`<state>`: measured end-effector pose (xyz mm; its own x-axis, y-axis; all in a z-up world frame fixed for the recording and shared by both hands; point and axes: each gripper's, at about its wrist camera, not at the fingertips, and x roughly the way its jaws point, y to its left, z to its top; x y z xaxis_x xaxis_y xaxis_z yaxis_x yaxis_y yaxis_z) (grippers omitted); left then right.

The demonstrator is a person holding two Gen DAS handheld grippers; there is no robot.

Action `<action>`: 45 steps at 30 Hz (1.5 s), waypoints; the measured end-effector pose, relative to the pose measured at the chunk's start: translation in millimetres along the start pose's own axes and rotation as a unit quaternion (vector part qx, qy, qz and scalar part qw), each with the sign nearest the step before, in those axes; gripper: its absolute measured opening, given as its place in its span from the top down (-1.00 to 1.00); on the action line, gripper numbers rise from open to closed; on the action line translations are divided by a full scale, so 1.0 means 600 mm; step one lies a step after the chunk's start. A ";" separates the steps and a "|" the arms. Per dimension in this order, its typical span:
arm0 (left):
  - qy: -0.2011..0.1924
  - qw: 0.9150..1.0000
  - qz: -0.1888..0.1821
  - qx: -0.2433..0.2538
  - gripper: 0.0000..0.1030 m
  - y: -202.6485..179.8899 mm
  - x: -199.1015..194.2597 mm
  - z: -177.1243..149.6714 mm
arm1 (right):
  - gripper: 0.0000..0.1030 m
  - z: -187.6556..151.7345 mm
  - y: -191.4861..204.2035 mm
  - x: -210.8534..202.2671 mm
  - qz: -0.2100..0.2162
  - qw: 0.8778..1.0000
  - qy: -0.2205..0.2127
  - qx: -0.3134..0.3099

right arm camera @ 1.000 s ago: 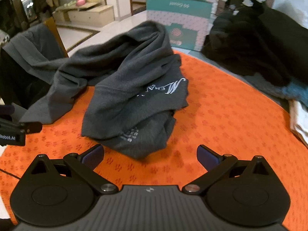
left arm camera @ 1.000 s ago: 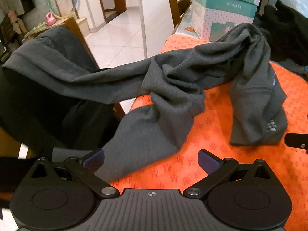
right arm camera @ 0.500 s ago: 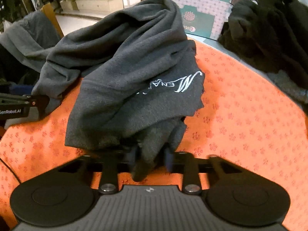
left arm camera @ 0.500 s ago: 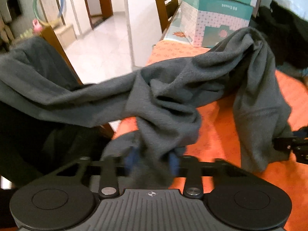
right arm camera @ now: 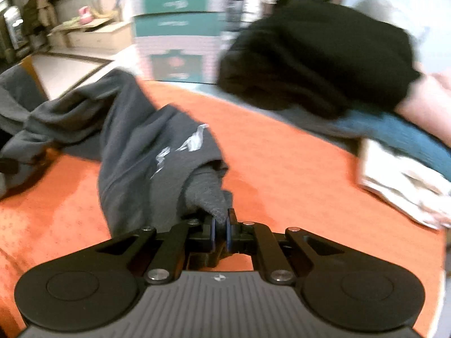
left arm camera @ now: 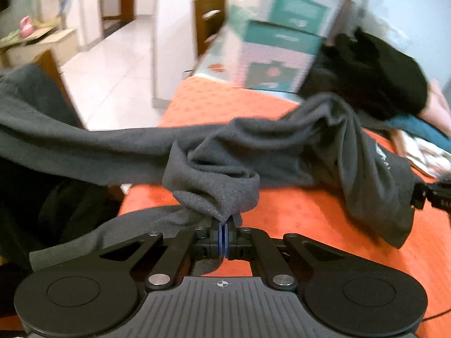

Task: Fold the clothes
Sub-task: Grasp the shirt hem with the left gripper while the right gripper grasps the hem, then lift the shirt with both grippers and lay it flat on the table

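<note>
A dark grey garment [left arm camera: 253, 152] with white lettering [right arm camera: 191, 143] lies bunched across the orange tablecloth [left arm camera: 310, 214], one part trailing left over a chair back [left arm camera: 25, 107]. My left gripper [left arm camera: 224, 225] is shut on a fold of the garment at its left side. My right gripper [right arm camera: 221, 222] is shut on another fold near the lettering. The right gripper also shows at the right edge of the left wrist view [left arm camera: 434, 197]. The cloth is lifted and stretched between the two grippers.
A black clothes pile [right arm camera: 315, 53] sits at the back of the table on teal cloth [right arm camera: 400, 138]. Folded white fabric [right arm camera: 403, 186] lies at right. Stacked teal and pink boxes [left arm camera: 279, 50] stand behind. A wooden chair [left arm camera: 208, 19] stands beyond the table's left edge.
Both grippers went from open to shut on folds of the grey garment, then pulled it up and toward me. The views have swung to the right.
</note>
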<state>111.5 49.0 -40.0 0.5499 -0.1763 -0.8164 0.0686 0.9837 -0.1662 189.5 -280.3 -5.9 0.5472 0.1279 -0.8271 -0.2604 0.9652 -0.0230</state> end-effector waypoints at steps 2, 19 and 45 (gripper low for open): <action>0.000 0.999 -0.025 0.024 0.93 -0.025 -0.018 0.001 | 0.85 -0.018 -0.032 -0.028 -0.016 1.000 0.002 0.010; 0.082 0.961 -0.188 0.188 0.93 -0.229 -0.054 -0.081 | 0.82 -0.300 -0.280 -0.253 -0.105 0.972 0.056 0.204; 0.079 0.976 -0.100 0.174 0.92 -0.095 -0.039 -0.034 | 0.95 -0.392 -0.187 -0.200 -0.033 0.968 0.092 0.232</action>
<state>78.1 -3.4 -22.9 0.3625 -0.3428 -0.8666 0.4562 0.8761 -0.1558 -34.3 -457.6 -36.0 0.3878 0.0605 -0.9198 0.1794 0.9738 0.1397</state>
